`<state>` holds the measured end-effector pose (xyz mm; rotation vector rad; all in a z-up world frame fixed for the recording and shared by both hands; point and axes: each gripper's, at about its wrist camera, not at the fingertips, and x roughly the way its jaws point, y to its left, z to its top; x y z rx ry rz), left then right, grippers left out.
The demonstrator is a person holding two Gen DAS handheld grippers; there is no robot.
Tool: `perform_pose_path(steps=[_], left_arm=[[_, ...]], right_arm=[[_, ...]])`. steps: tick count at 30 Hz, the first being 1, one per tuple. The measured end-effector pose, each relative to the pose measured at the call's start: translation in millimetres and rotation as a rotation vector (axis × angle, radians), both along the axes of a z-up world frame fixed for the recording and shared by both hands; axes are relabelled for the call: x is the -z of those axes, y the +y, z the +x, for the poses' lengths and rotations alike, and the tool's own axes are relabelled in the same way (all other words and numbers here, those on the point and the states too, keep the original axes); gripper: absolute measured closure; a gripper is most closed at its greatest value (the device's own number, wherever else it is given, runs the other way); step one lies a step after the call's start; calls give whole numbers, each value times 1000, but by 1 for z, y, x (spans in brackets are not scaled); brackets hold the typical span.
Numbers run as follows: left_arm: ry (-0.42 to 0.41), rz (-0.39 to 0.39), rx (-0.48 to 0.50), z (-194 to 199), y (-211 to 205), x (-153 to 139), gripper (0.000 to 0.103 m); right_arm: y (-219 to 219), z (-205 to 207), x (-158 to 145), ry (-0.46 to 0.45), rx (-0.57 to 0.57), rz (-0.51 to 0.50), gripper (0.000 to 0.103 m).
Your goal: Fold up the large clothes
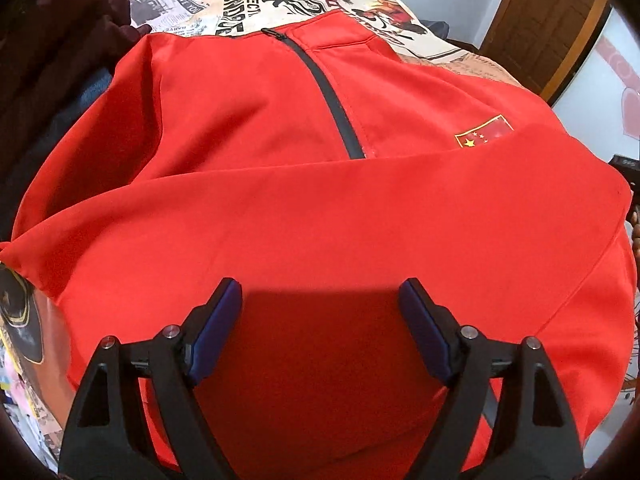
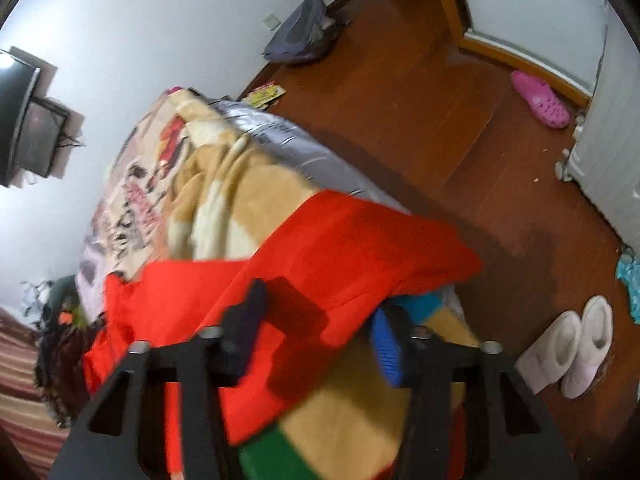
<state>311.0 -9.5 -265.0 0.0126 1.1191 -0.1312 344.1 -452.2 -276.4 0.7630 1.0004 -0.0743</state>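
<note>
- The red jacket (image 1: 304,208) lies spread on the printed bedspread (image 1: 248,4), one sleeve (image 1: 320,184) folded across its chest just below the zip (image 1: 328,96)
- A flag badge (image 1: 485,132) shows right of the zip
- The left gripper (image 1: 320,308) hovers over the jacket's near part, jaws wide apart and holding nothing
- In the right view, the right gripper (image 2: 320,320) is spread open, with a jacket edge (image 2: 320,264) draped between its blue pads (image 2: 386,344); whether they touch the cloth I cannot tell
- Right of the jacket, white slippers (image 2: 568,348) sit on the floor (image 2: 460,128)
</note>
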Motion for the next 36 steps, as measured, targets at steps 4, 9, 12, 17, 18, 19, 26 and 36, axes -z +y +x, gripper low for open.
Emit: perform_pose_path(steps=[4, 9, 12, 17, 18, 19, 26, 36], left_arm=[[-5, 9, -2, -2, 0, 0, 20], [-9, 17, -3, 0, -2, 2, 19], [-7, 26, -4, 0, -3, 1, 19], [-5, 47, -20, -3, -2, -4, 19], [-12, 45, -24, -5, 0, -8, 19], [-22, 41, -27, -8, 2, -13, 19], [-118, 12, -63, -28, 30, -58, 19], [-130, -1, -92, -52, 56, -70, 19]], right_arm=[[-2, -7, -12, -57, 20, -64, 93], [-4, -42, -64, -212, 55, -151, 96], [3, -56, -102, -300, 13, -199, 96], [35, -74, -169, -466, -106, -245, 97], [42, -74, -177, -489, -128, -244, 97], [52, -75, -188, -518, -159, -238, 97], [146, -65, -211, -610, -444, -215, 96], [258, -59, -103, -285, -802, -280, 96]])
